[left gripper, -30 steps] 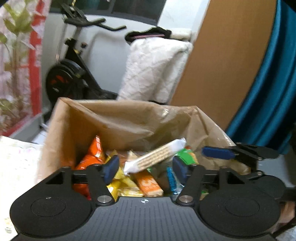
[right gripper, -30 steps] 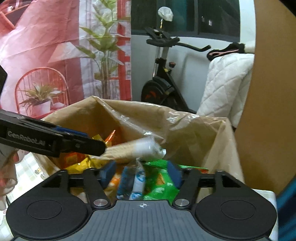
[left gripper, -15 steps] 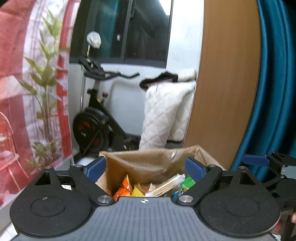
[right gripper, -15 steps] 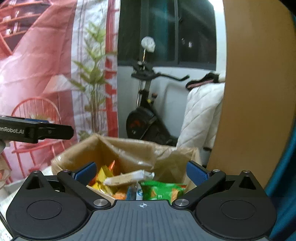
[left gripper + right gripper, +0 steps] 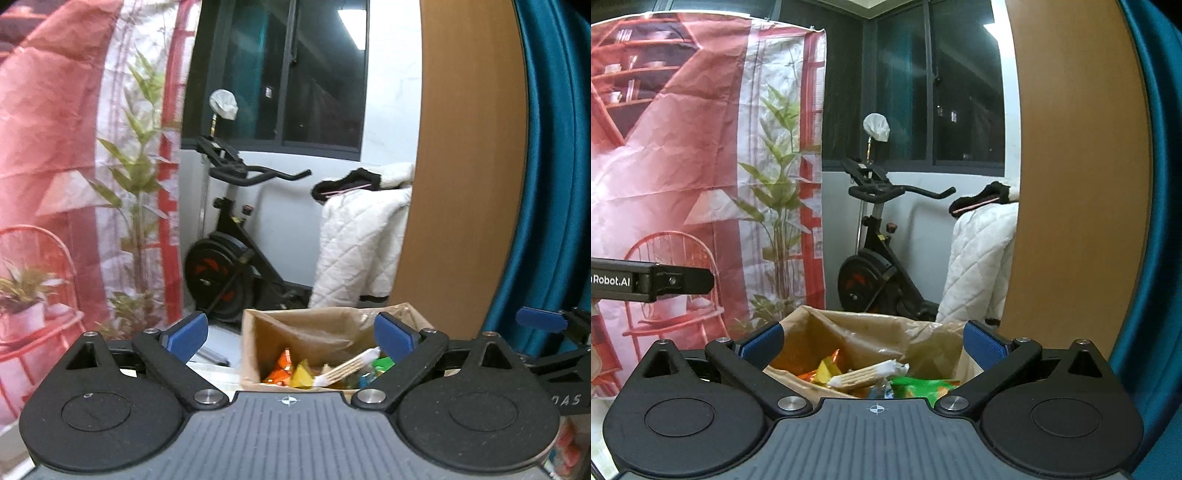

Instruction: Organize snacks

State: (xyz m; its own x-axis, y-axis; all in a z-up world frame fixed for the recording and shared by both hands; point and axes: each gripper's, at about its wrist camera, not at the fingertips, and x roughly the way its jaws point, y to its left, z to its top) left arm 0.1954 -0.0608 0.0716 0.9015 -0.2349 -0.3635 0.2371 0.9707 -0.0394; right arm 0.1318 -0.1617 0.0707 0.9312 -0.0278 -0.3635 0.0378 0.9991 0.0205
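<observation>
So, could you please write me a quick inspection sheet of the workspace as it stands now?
Surface: pale tabletop under the bag, mostly hidden.
Job's things: open brown paper bag holding snacks; cracker sleeve lies on top, green packet and orange packets beside it.
Clutter: nothing seen.
Grippers: left gripper and right gripper both open, empty, held back from the bag.
Cables: nothing seen.
Surroundings: exercise bike, white quilt, printed backdrop, wooden panel, teal curtain.

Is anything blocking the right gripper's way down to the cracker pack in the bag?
Nothing visible. The right gripper is open above the paper bag, and the cracker pack lies uncovered on top of the other snacks.
</observation>
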